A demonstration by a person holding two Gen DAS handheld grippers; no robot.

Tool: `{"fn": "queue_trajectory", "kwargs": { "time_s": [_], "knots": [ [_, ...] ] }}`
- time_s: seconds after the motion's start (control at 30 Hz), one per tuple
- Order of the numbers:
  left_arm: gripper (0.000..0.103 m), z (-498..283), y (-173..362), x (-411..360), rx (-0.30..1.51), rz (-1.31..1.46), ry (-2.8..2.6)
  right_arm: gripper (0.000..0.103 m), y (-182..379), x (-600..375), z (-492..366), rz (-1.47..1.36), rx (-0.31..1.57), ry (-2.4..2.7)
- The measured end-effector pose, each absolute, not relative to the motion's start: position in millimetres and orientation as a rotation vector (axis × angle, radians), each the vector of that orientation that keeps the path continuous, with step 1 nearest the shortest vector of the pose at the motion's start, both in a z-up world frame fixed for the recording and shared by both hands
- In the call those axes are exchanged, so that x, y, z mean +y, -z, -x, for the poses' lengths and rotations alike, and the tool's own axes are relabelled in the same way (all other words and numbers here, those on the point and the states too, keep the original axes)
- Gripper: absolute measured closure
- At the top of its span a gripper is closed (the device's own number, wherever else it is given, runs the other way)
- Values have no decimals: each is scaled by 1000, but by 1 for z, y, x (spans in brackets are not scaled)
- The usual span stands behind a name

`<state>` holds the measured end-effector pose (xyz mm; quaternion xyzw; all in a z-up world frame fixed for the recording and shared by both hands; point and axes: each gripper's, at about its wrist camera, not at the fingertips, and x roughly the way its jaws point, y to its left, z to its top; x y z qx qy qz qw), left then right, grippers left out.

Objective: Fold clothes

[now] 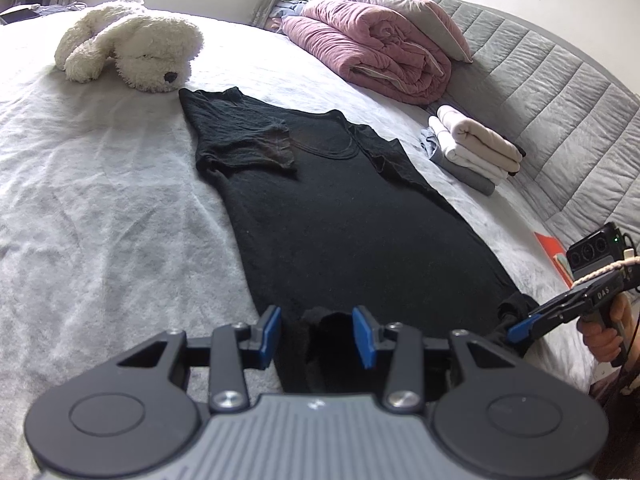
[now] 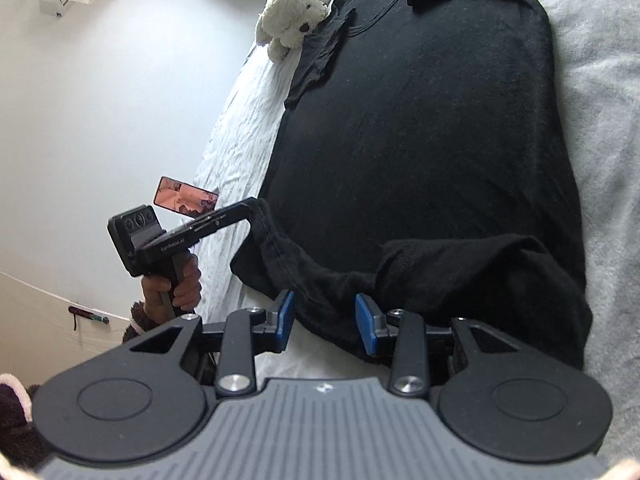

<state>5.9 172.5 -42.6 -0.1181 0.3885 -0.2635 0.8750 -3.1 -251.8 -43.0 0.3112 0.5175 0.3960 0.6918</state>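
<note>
Black T-shirt (image 1: 352, 216) spread flat on the bed (image 1: 100, 200), both sleeves already folded inward, collar toward the plush dog (image 1: 132, 44). Left claw (image 1: 316, 332) and right claw (image 2: 325, 320) each pinch a bottom-hem corner, the cloth bunched and lifted between the blue pads. Step in hand: the lengthwise fold. The next move likely calls for carrying both corners level toward the collar, keeping the hem taut; folded clothes (image 1: 476, 148) lie beside.
</note>
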Motion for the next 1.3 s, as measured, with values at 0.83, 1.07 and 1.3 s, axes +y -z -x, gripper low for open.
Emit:
{"fn": "queue_trajectory", "kwargs": {
  "time_s": [0.83, 1.07, 1.3],
  "knots": [
    [62, -7, 45, 169, 821, 245, 533, 62, 12, -286, 31, -607, 1077, -842],
    [62, -9, 46, 166, 824, 245, 535, 62, 14, -270, 40, -511, 1137, -849],
    [62, -9, 47, 168, 827, 260, 534, 62, 10, -265, 52, -410, 1156, -843]
  ]
}}
